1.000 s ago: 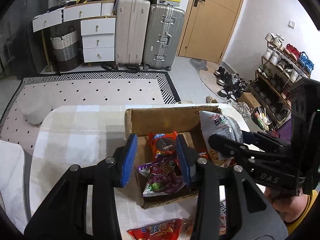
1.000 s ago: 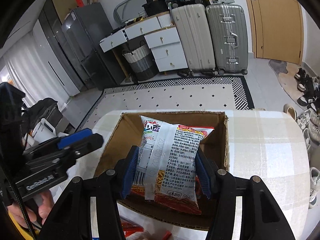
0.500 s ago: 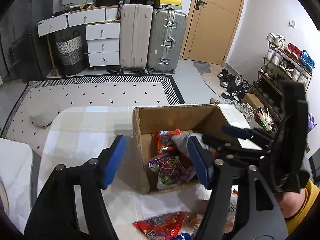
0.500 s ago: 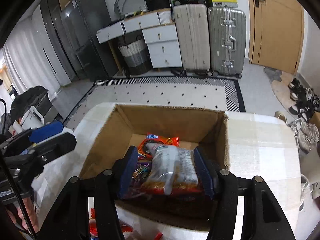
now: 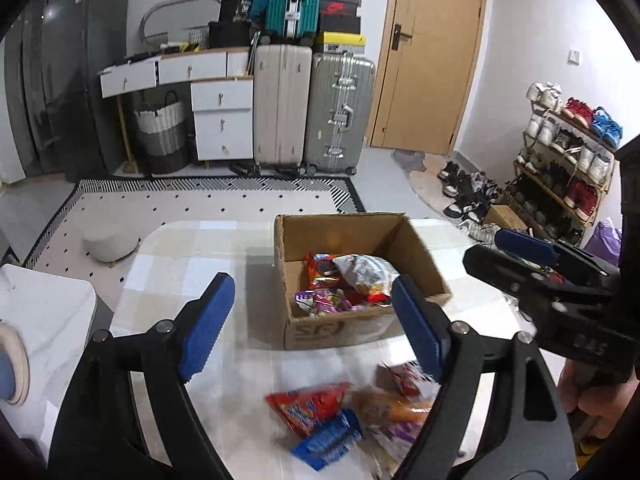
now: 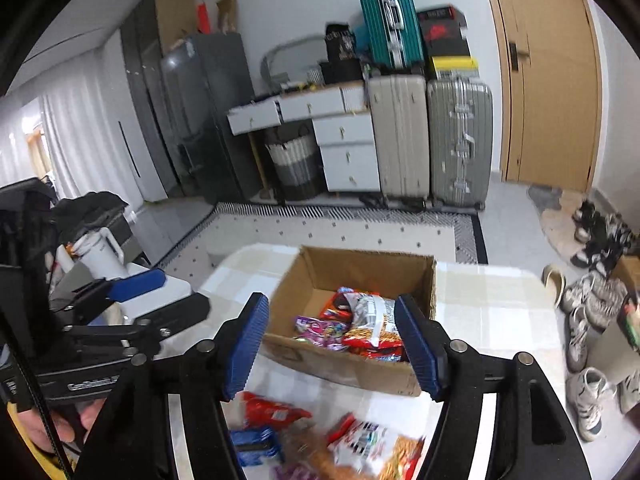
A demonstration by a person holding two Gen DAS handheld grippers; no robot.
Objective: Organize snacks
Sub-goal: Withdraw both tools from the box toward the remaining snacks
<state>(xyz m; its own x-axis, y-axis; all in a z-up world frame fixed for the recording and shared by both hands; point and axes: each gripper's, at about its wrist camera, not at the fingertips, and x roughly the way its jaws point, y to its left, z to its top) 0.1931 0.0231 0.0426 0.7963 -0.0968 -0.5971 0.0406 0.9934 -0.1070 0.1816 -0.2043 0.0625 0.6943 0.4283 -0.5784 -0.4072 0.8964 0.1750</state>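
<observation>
An open cardboard box (image 5: 418, 256) (image 6: 370, 266) stands on the checked table. Inside lie several snack packets, with a white and red bag (image 5: 362, 274) (image 6: 372, 326) on top. Loose packets lie on the table in front of the box: a red one (image 5: 310, 404) (image 6: 272, 410), a blue one (image 5: 328, 438) (image 6: 252, 444) and an orange one (image 5: 394, 408). My left gripper (image 5: 316, 328) is open and empty, held back above the loose packets. My right gripper (image 6: 332, 344) is open and empty, just in front of the box.
The table (image 5: 192, 248) (image 6: 492, 308) has a rounded far edge. Beyond it lie a patterned rug (image 5: 200, 202), suitcases (image 5: 340, 112) and white drawers (image 5: 222, 120). A shoe rack (image 5: 568, 156) stands at the right. A white stool (image 5: 44, 312) is at the left.
My right gripper let go of the white and red bag into the box, opened and pulled back. My left gripper opened wide and drew back, so the loose packets show.
</observation>
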